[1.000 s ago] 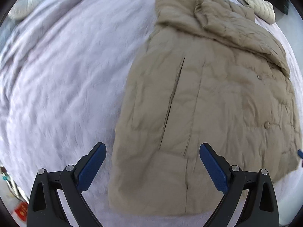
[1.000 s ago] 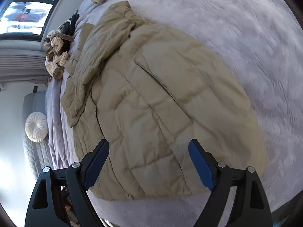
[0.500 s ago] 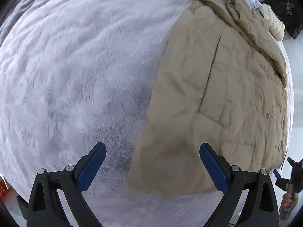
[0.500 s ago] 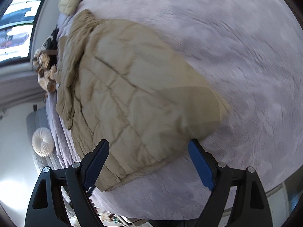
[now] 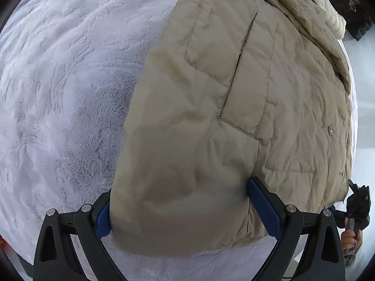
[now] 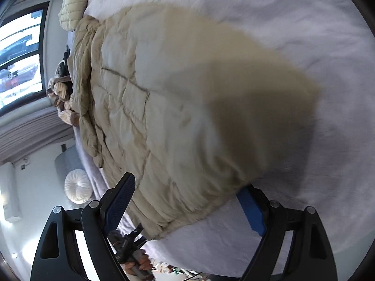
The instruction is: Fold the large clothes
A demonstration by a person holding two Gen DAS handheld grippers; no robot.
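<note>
A large beige quilted jacket [image 5: 234, 93] lies spread on a pale fluffy blanket [image 5: 58, 93]. In the left wrist view its lower left hem corner sits between the jaws of my left gripper [image 5: 180, 208], which is wide open; the corner covers the left pad. In the right wrist view the jacket [image 6: 175, 105] fills the middle, and its other hem corner lies between the jaws of my right gripper [image 6: 187, 203], also wide open. Neither gripper pinches the cloth. The jacket's near part is blurred.
A cream puffy garment [image 6: 72, 7] lies at the far end of the bed, also in the left wrist view [image 5: 332, 16]. A pile of brown items [image 6: 63, 98] sits by the window. A round white cushion [image 6: 77, 186] rests below the bed edge.
Both grippers have moved down and in toward the jacket's hem. The hem corners now lie between the open jaws; before they were farther ahead.
</note>
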